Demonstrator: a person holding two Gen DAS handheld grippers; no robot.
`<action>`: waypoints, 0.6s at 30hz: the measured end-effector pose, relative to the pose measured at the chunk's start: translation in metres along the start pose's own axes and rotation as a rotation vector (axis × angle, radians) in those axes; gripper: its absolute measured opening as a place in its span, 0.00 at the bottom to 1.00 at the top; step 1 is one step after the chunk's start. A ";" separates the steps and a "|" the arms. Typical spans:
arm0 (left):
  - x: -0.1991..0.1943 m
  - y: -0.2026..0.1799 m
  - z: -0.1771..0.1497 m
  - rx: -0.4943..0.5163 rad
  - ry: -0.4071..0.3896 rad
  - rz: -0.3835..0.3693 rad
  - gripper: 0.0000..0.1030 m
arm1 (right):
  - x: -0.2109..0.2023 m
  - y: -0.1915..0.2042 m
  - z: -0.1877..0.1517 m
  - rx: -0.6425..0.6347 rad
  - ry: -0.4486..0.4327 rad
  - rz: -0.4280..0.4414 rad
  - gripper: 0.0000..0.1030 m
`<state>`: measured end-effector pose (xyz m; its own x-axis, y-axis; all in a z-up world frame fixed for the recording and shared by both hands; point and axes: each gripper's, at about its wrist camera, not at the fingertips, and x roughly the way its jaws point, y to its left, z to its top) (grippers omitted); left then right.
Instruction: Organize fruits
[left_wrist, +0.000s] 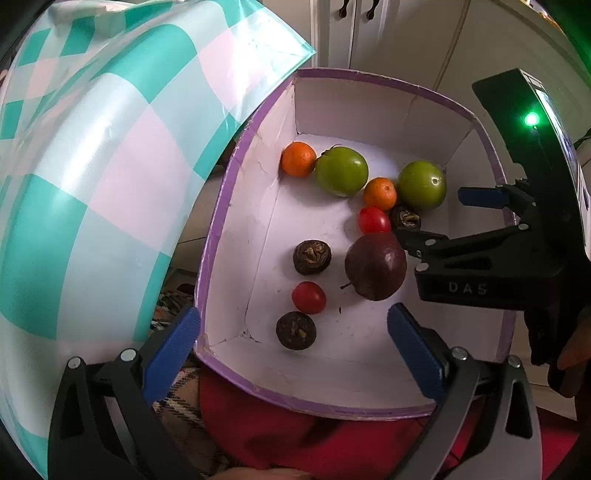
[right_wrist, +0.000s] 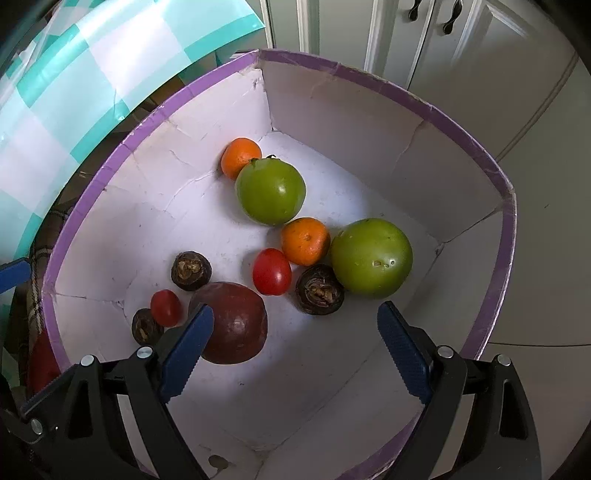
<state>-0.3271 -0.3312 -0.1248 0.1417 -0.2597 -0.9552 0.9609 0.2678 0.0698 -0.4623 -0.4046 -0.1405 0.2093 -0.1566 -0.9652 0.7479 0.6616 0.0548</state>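
Note:
A purple-rimmed white box (left_wrist: 218, 229) holds loose fruit: two green round fruits (right_wrist: 271, 192) (right_wrist: 371, 256), two small oranges (right_wrist: 240, 157) (right_wrist: 306, 240), two red cherry tomatoes (right_wrist: 272, 271) (right_wrist: 166, 307), a dark purple passion fruit (right_wrist: 236, 328) and three brown wrinkled balls (right_wrist: 319, 290). My right gripper (right_wrist: 295, 350) points down into the box, open, its left finger just in front of the passion fruit, touching nothing. My left gripper (left_wrist: 295, 354) is open and straddles the box's near left wall, one finger outside and one inside.
A shiny teal, pink and white checkered sheet (left_wrist: 92, 184) bulges close beside the box on the left. Pale cabinet doors (right_wrist: 424, 37) stand behind. Plaid cloth and red fabric (left_wrist: 277, 443) lie under the box's near edge. A hand (left_wrist: 576, 354) holds the right gripper.

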 end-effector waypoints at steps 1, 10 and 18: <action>0.000 0.000 0.000 0.000 0.000 0.001 0.98 | 0.000 0.001 0.000 -0.001 0.001 0.000 0.85; 0.003 0.001 -0.001 0.001 0.008 0.000 0.98 | 0.009 0.004 0.000 -0.001 0.014 0.009 0.85; 0.006 0.001 -0.003 0.004 0.016 0.000 0.98 | 0.013 0.003 0.000 0.002 0.021 0.016 0.85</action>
<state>-0.3265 -0.3299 -0.1310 0.1382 -0.2449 -0.9597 0.9619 0.2640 0.0711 -0.4572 -0.4042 -0.1525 0.2079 -0.1303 -0.9694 0.7459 0.6623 0.0710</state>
